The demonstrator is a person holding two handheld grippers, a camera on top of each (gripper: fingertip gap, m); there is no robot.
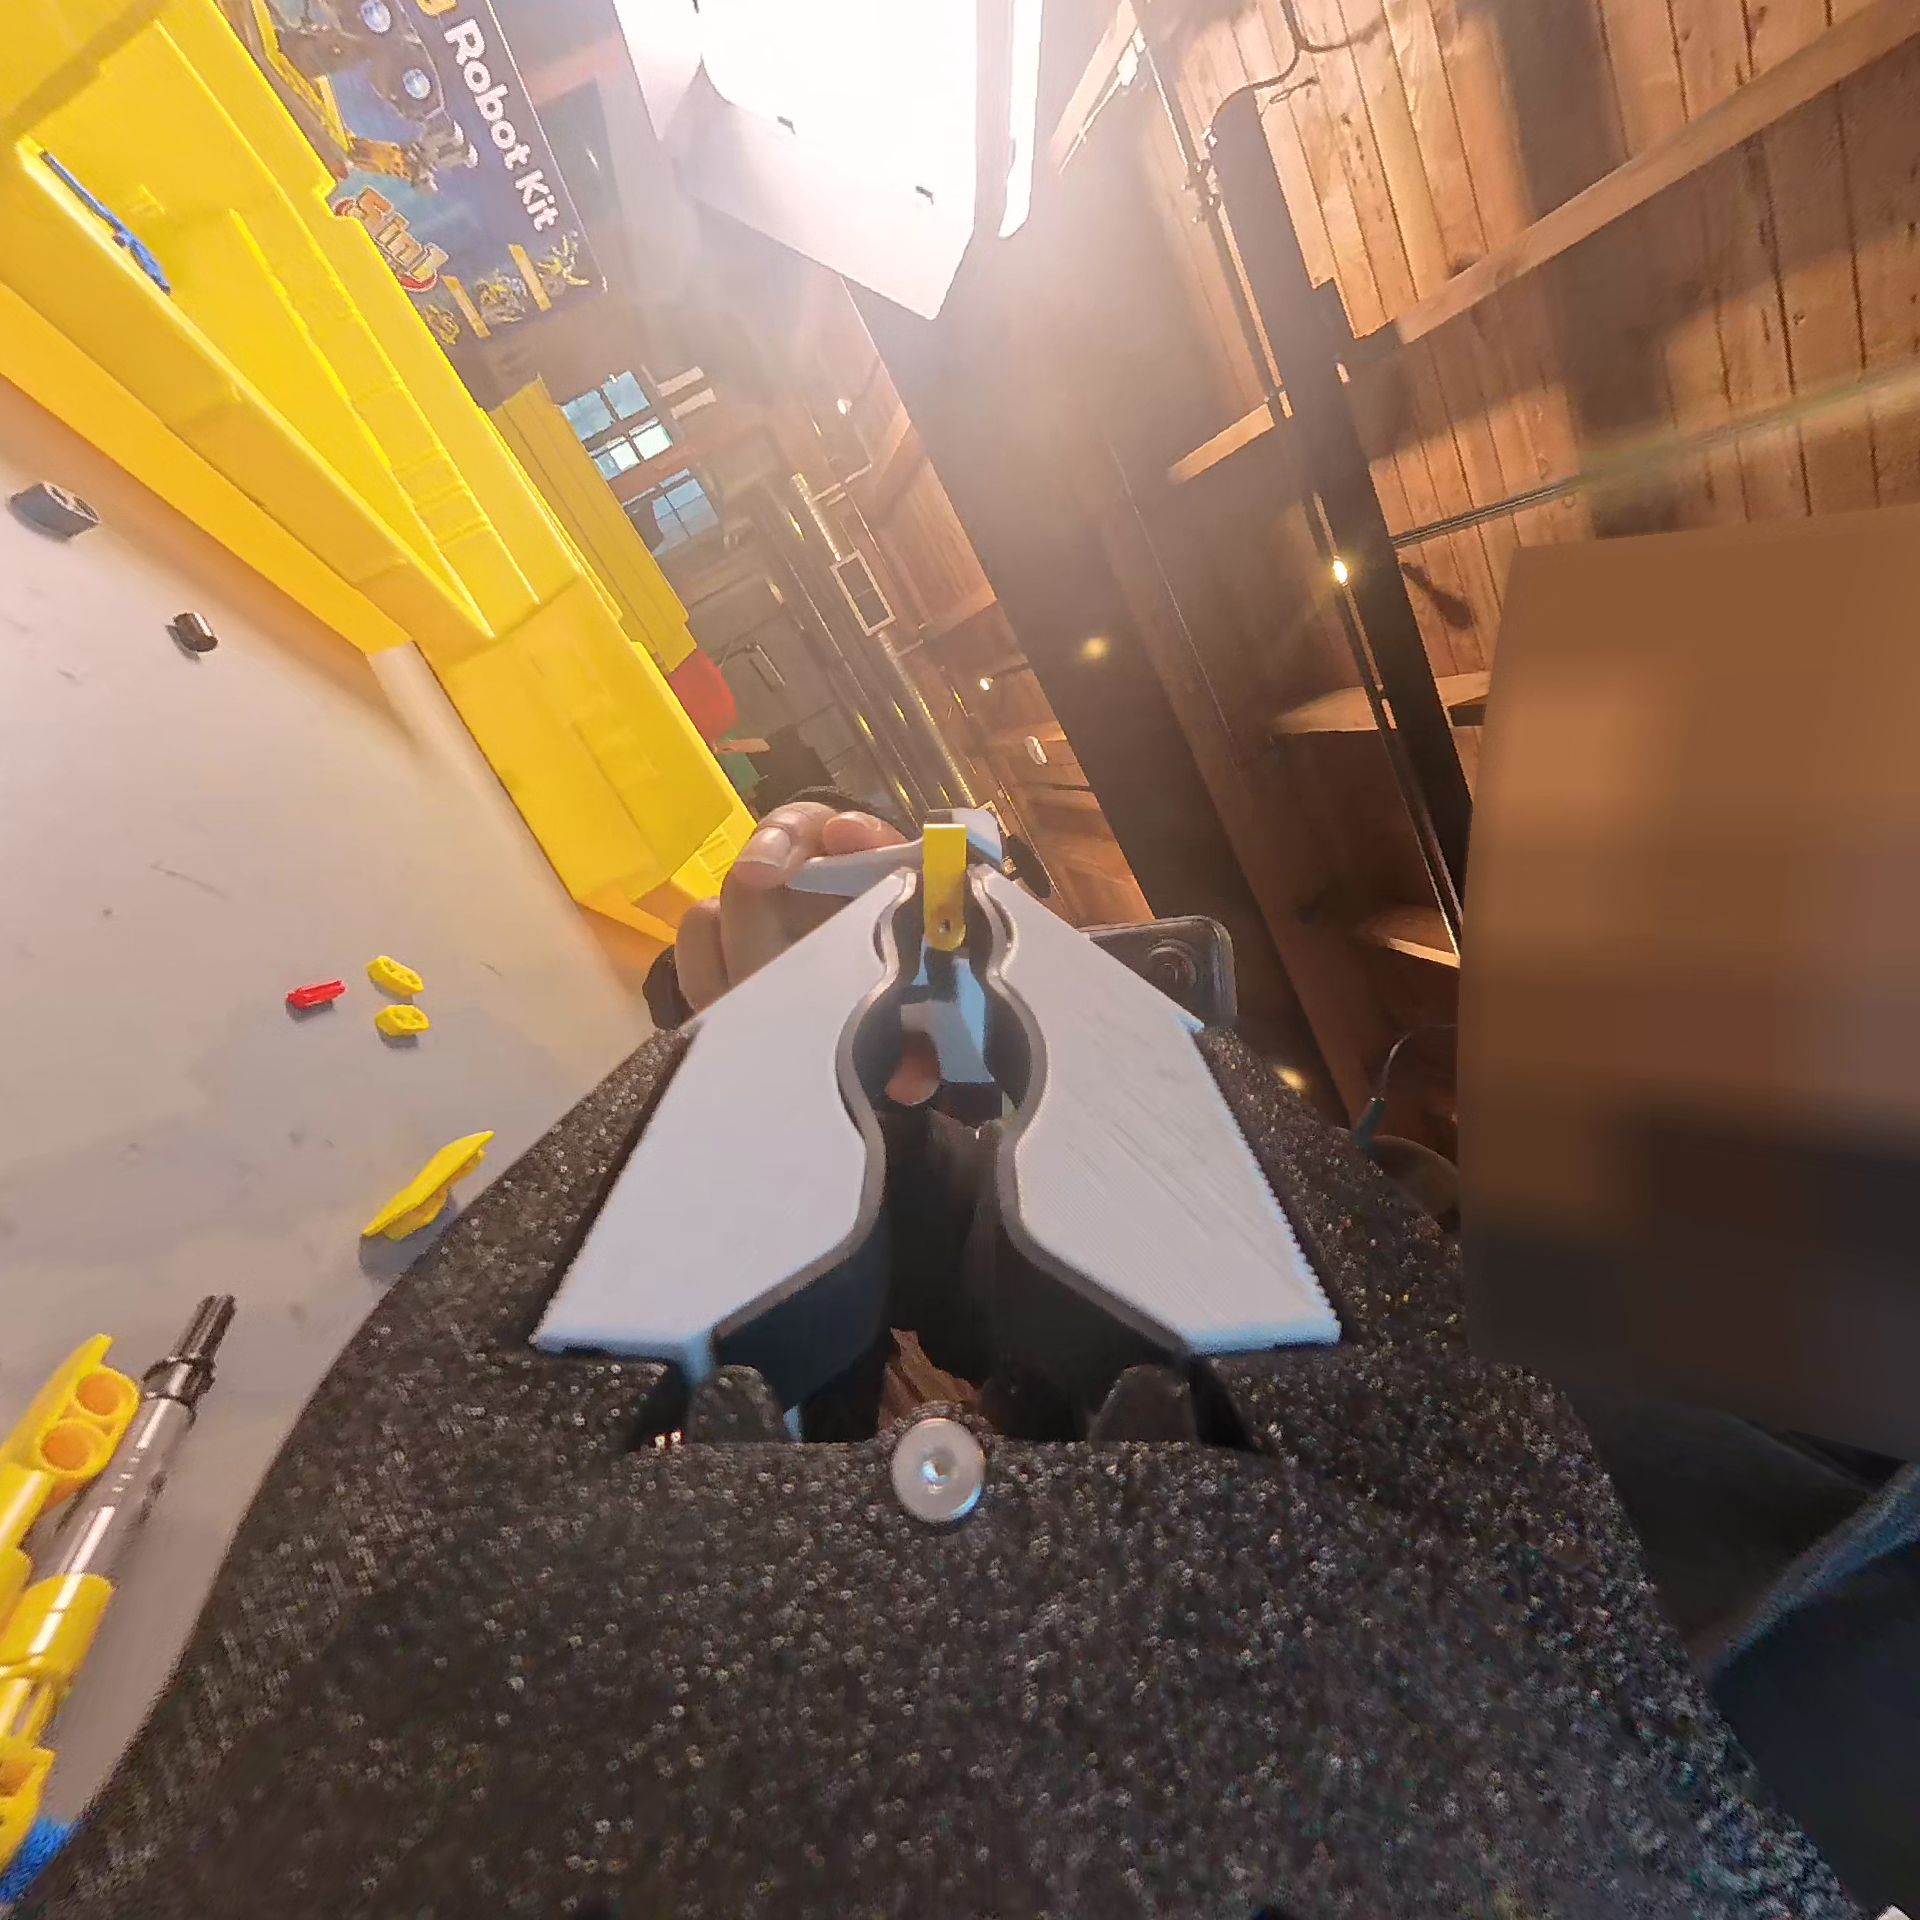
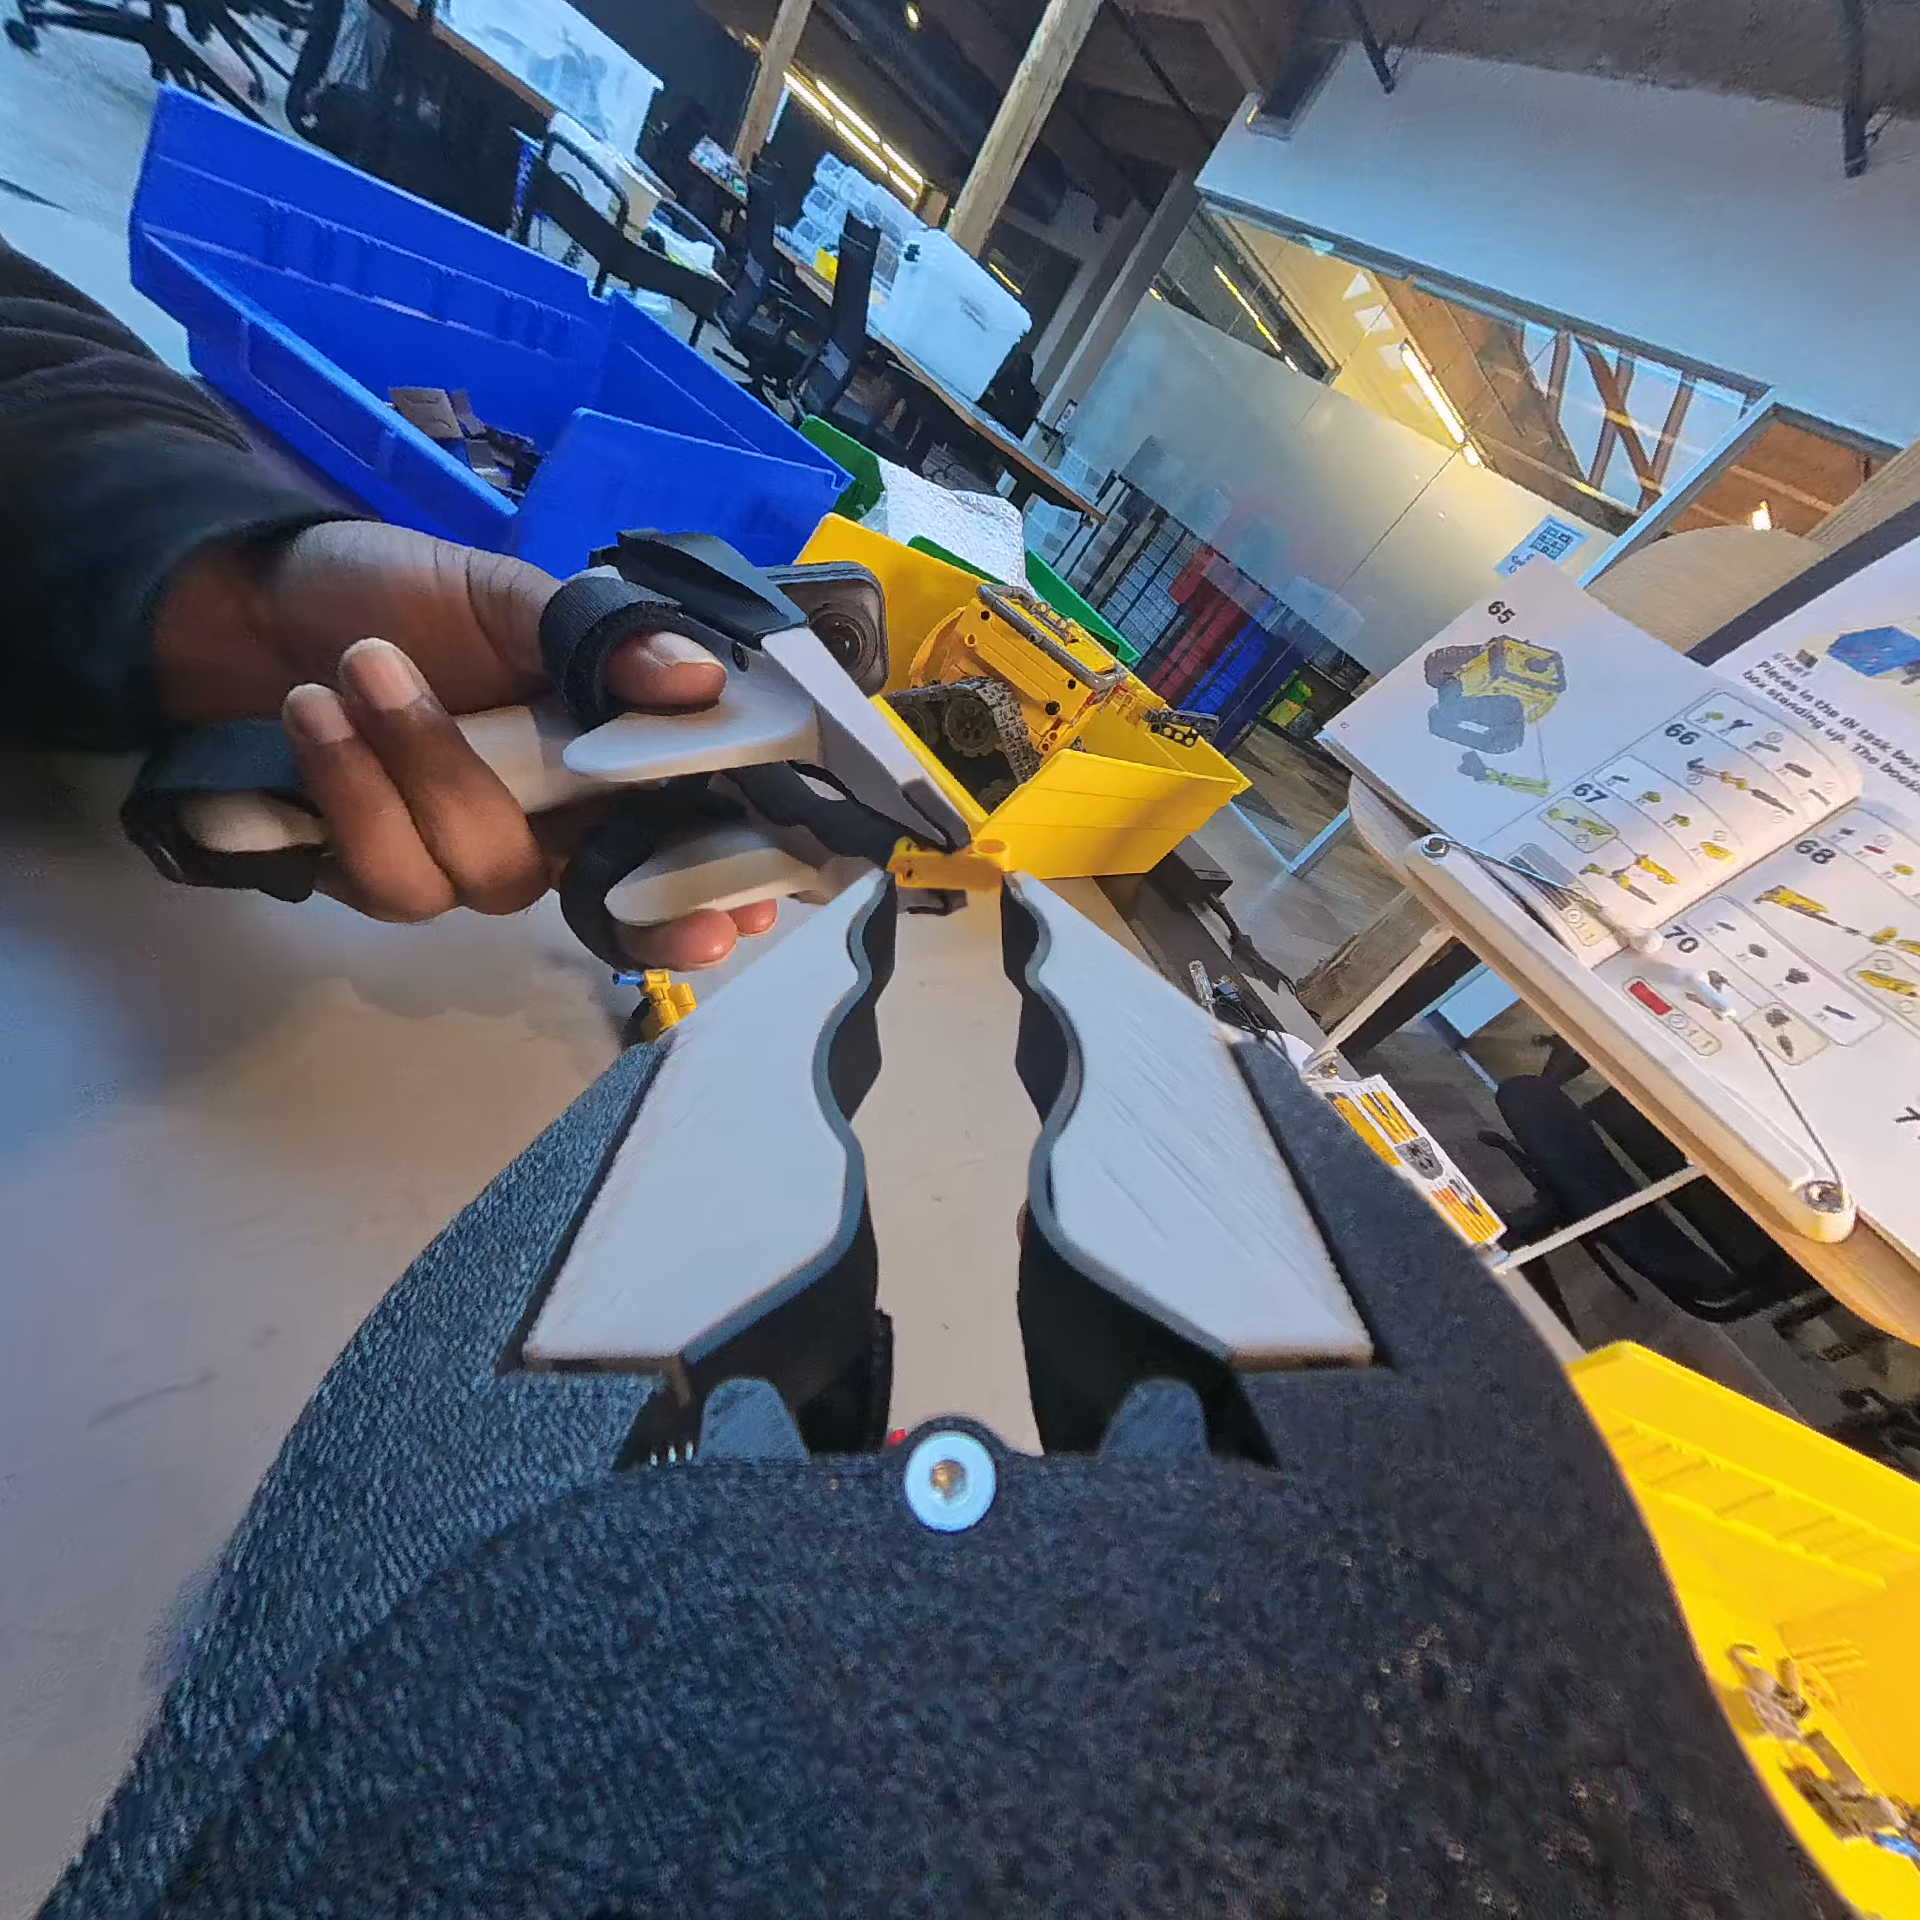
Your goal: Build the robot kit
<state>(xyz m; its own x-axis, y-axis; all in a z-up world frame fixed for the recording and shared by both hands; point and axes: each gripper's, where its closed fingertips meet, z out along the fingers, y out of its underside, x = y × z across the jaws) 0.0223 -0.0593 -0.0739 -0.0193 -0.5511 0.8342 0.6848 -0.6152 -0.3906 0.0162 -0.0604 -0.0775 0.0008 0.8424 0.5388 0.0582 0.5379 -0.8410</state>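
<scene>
Holding a small yellow beam piece [image 1: 943, 896] at the tips of my left gripper [image 1: 945, 914], fingers nearly closed and pinching its lower end; it stands up off the bench [image 1: 208, 831]. My right gripper [image 2: 948, 883] meets the same piece, fingers slightly parted; whether they pinch it I cannot tell. Judged: rigid, light, smooth plastic, likely to twist, so grip the flat sides. Yellow bin [image 2: 1122, 800] with tracked model [image 2: 997, 675] just behind.

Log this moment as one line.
left gripper: shut on yellow piece | right gripper: tips flank it, grip unclear | over table
</scene>
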